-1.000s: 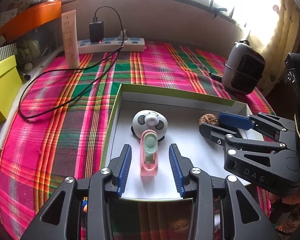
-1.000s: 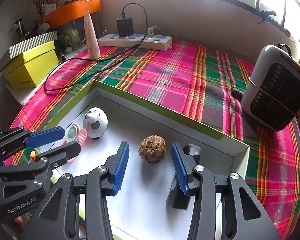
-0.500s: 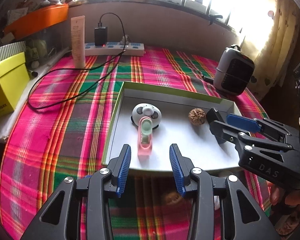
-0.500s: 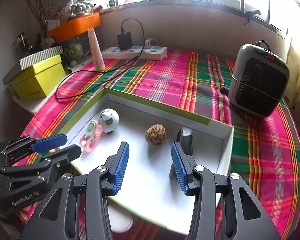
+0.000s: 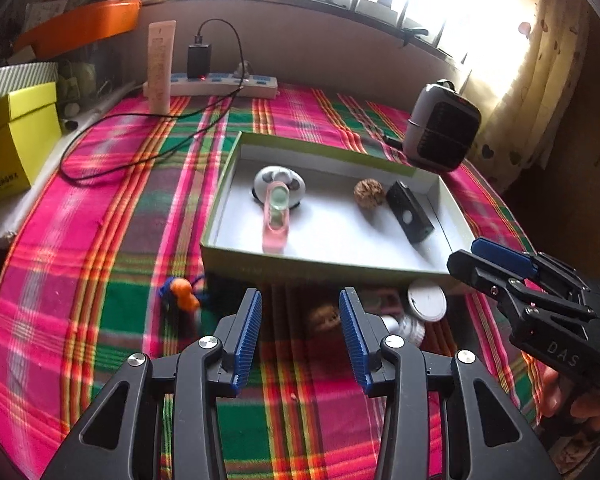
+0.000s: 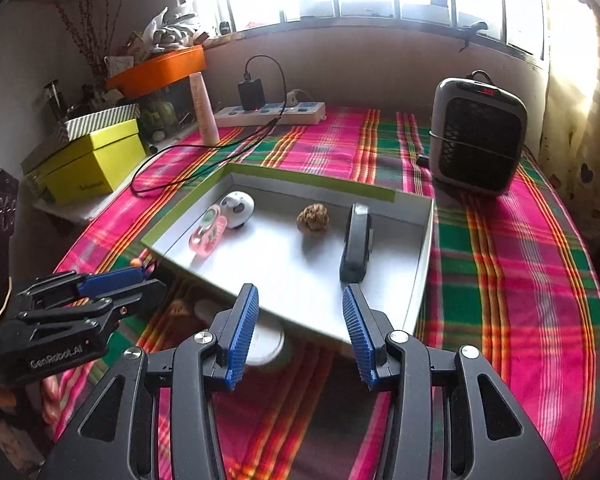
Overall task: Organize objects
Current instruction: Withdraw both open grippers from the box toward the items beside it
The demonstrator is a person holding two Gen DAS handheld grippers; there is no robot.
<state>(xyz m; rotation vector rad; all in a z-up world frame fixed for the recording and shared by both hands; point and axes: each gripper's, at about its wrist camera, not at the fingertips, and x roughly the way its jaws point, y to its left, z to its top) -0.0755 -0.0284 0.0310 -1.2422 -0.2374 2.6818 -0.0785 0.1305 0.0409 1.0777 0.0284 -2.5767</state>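
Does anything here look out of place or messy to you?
Yes. Four things lie tidily in the white tray, but an orange-and-blue toy, a walnut, a small white bottle and a round white lid lie loose on the plaid cloth before its near edge.

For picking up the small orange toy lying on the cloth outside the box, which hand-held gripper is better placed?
Probably the left hand-held gripper. It is open and empty, and the orange toy lies just beyond its left finger. The right hand-held gripper faces the box, farther from the toy.
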